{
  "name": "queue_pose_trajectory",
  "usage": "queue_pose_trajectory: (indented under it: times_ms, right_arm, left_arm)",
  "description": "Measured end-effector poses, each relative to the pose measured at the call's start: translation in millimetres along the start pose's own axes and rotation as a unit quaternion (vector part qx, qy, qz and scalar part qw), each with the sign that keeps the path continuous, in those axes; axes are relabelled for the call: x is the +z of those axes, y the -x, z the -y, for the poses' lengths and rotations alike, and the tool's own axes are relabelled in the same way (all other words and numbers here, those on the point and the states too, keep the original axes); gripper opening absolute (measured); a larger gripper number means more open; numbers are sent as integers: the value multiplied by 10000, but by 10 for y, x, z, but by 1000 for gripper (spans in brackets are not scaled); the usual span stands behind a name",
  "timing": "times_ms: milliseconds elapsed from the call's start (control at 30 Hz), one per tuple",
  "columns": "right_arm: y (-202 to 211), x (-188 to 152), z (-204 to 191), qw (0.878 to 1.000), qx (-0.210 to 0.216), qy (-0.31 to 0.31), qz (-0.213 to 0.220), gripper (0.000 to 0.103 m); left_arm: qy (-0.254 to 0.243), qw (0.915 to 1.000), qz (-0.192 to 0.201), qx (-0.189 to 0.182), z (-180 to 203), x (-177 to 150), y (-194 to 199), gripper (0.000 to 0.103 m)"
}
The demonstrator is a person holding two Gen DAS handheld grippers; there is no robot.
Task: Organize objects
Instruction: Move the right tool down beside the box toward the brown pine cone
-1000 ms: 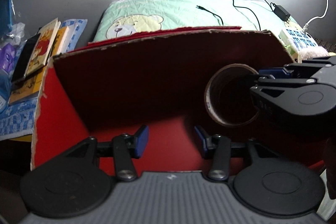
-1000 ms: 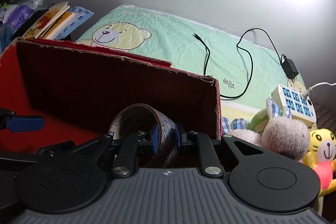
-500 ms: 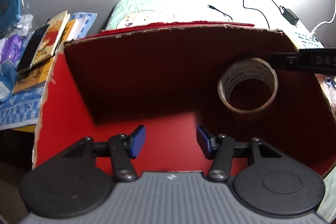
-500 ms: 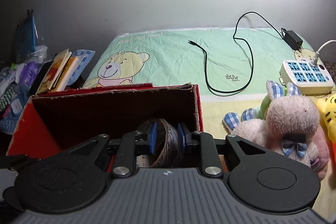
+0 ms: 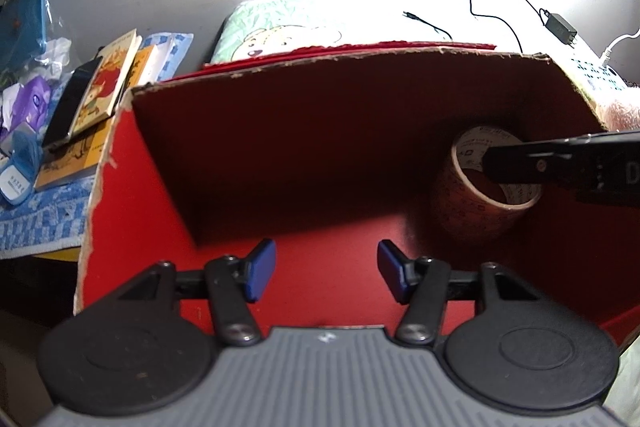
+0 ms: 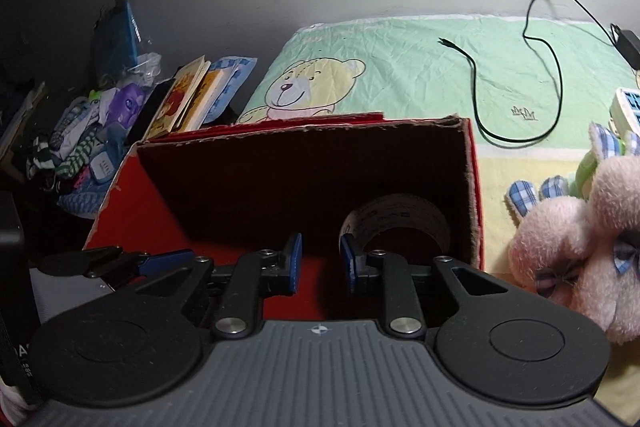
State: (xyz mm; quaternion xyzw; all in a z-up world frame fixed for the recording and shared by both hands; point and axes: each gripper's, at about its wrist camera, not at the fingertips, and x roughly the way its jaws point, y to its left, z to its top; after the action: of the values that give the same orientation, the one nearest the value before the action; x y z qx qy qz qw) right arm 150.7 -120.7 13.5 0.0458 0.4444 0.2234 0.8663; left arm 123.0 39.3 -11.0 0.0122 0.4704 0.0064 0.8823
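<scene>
While the pale green bed sheet (image 6: 420, 79) with its printed bear fills the far part of the scene, a red cardboard box (image 5: 132, 187) stands open-topped on it in the near middle, and both grippers hang over the box's near edge. To the left of the box lies a heap of books (image 6: 188, 99), clothes and small packets (image 6: 80, 143), with a blue bag (image 6: 116, 39) leaning against the grey wall behind them. To the right of the box, a pink plush toy (image 6: 580, 247) rests on the bed, just beside a checked blue-and-white one (image 6: 532, 191). A black cable (image 6: 552, 67) loops across the sheet farther back and leads to a black adapter (image 5: 558, 27) near a white power strip (image 6: 628, 107).

Inside the box, the roll of tape (image 5: 476, 187) sits on the red floor in the far right corner, close to the right wall, with its hole facing upward and toward the camera in the left wrist view. The left gripper (image 5: 326, 275) is open, its blue pads wide apart over the bare middle of the box floor, holding nothing. The right gripper (image 6: 320, 261) has its blue pads parted by a narrow gap with nothing between them; the tape roll shows just beyond its right finger. In the left wrist view one black finger (image 5: 520, 167) of the right gripper crosses in front of the roll's upper rim; whether it touches the roll cannot be told.
</scene>
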Motion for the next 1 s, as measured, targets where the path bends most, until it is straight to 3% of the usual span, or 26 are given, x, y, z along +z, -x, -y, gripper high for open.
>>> queue_pose_trajectory:
  times_ms: [200,233,400,533,700,867,933,1000]
  right_arm:
    - [-265,-10,92,9990,-273,-91,-353,24]
    - [-293,-19,94,9989,-304,-41,-346,18]
    - [-285,-87,142,9997,-98,-104,-202,20]
    - [-108,-117,139,9997,-89,-160,178,25]
    - [278,-185,101,9942,-145,24,1064,25]
    - [574,-315,82,9848,-310,5,1709,27]
    - [657,-373,85,9812,-473,-41,1869,44]
    - [749,-454,130,9783,-514,-185,2000,54]
  left_arm:
    - [5,9999,52,-113,-9,5,-2,63]
    - [15,9999,74,-126,-13,6,2,64]
    - [-143,9996,229,19,54,-17,15,64]
    - [-255,9990,349,72,73,-39,38,64]
    - [-488,9938,959,276,137,-101,283,64]
    - [-395,9904,1324,-73,142,-112,617,69]
    - [-326,9906,1321,-106,147,-145,691,66]
    - [-266,9914,1277,-144,153,-174,761,64]
